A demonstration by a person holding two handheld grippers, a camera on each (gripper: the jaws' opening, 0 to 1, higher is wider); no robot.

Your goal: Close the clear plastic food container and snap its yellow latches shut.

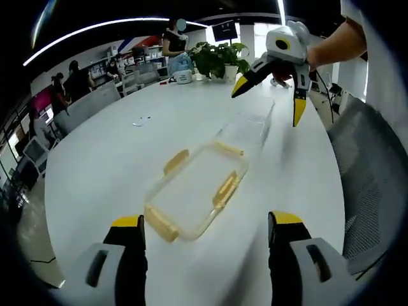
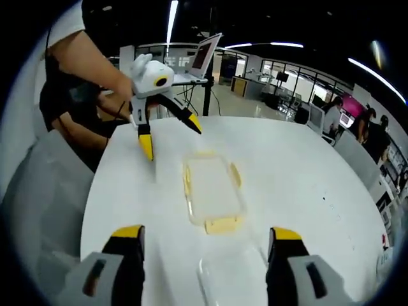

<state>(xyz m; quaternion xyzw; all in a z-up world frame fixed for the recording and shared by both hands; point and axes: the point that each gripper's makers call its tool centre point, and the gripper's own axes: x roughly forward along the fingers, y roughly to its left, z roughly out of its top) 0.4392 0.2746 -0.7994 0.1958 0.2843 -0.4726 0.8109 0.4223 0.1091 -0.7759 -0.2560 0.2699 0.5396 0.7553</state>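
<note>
Container on table, between left gripper and right gripper; both wide open, holding nothing.

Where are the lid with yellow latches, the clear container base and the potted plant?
lid (image 1: 191,191), left gripper view, clear centre panel
container base (image 1: 248,131), left gripper view, clear side wall
potted plant (image 1: 220,57), left gripper view, leaves

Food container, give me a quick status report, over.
Both hand-held grippers, left and right, open, holding nothing. Lid with yellow latches lies beside clear container on white table. Nothing in the way.
</note>
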